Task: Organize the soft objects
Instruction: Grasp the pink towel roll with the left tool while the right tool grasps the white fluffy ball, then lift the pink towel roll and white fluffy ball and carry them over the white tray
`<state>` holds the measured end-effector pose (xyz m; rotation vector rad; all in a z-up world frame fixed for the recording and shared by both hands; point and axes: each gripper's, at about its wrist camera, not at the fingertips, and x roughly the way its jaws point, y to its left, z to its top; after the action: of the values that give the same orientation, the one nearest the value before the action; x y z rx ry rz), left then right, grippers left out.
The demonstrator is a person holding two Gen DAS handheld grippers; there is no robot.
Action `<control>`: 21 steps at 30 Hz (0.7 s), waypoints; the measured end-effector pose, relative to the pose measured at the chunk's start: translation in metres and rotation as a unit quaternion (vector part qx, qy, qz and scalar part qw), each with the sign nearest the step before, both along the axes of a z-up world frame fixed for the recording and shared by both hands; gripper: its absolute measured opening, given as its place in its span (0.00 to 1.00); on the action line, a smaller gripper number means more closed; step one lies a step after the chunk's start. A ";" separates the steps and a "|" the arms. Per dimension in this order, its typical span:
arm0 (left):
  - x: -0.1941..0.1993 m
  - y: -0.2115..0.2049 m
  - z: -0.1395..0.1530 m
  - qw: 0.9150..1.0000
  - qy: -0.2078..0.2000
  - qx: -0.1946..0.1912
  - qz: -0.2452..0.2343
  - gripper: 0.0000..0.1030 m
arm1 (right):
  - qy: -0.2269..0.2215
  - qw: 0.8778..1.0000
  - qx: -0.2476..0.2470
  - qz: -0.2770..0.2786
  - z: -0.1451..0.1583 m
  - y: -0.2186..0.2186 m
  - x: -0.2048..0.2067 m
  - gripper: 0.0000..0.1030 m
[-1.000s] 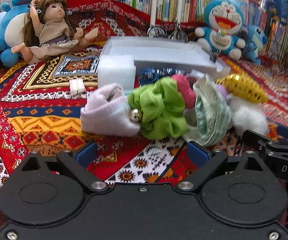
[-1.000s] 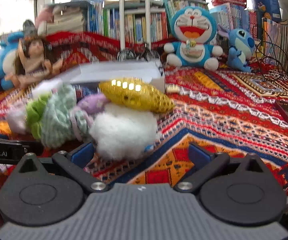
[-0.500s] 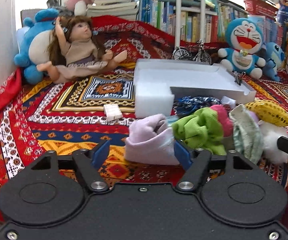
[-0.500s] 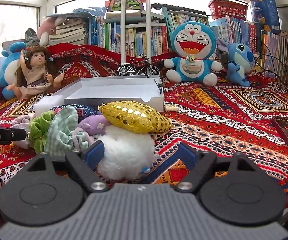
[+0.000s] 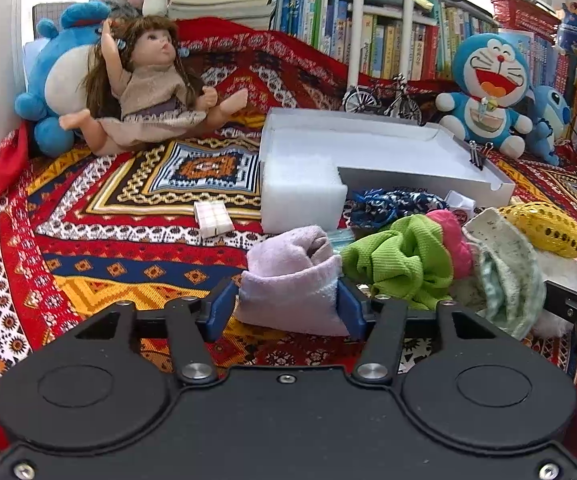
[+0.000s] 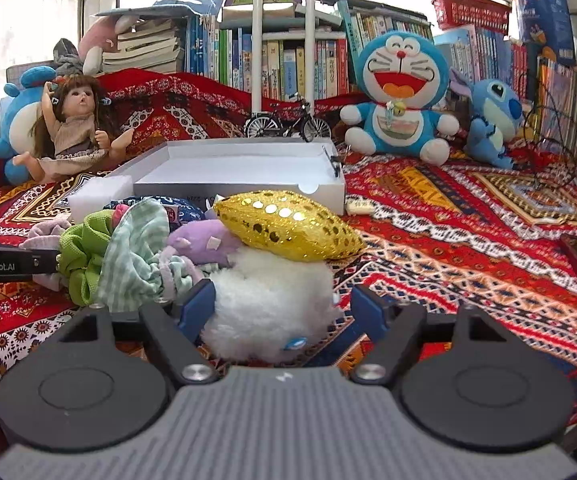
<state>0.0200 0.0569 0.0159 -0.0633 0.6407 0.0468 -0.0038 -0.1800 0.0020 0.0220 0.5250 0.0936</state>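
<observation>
item: left tongs (image 5: 286, 310) — jaws closing, blue pads at both flanks of the lilac folded towel (image 5: 292, 284), which lies between them at the near left end of the soft pile. the right pad touches the terry edge; whether the left pad presses yet cannot be told, so no firm grasp is claimed.

item: right tongs (image 6: 278, 306) — jaws closing around the white fluffy plush (image 6: 266, 300). the left pad sinks into the fur, the right pad stands just clear of it; not yet gripped.

item: gold sequin cushion (image 6: 288, 226) — rests on top of the white plush, beyond the right tongs.

item: green ribbed cloth (image 5: 402, 258) — just right of the left tongs, touching the towel.

item: white tray (image 5: 376, 152) — well beyond both tongs, empty inside; the probable destination.

handling notes, as judgement: keep each pair of tongs centred so both pads bite the bulk and not a loose fold. close fully before lifting, since soft goods compress. expect the cushion to slide off when the plush rises. lift the towel straight up so the green cloth is not dragged along.
</observation>
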 end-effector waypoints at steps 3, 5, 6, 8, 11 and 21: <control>0.006 0.002 -0.003 1.000 0.008 -0.011 0.005 0.56 | 0.005 1.000 0.006 0.003 -0.002 0.000 0.005 0.80; 0.009 0.003 -0.004 1.000 0.011 -0.017 0.007 0.56 | 0.008 1.000 0.005 0.006 -0.003 0.001 0.007 0.80; 0.011 0.004 -0.005 1.000 0.013 -0.019 0.007 0.56 | 0.008 1.000 0.004 0.006 -0.004 0.002 0.008 0.80; 0.014 0.004 -0.006 1.000 0.015 -0.025 0.008 0.56 | 0.011 1.000 0.005 0.008 -0.004 0.002 0.010 0.79; 0.015 0.007 -0.004 0.999 0.016 -0.040 0.005 0.46 | 0.016 1.000 0.015 0.007 -0.001 0.001 0.009 0.70; -0.002 0.012 0.008 0.999 -0.004 -0.043 0.002 0.39 | 0.011 1.000 0.008 0.002 0.009 -0.001 -0.005 0.62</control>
<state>0.0177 0.0689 0.0238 -0.1489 0.6345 0.0234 -0.0084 -0.1814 0.0112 0.0378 0.5468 0.1015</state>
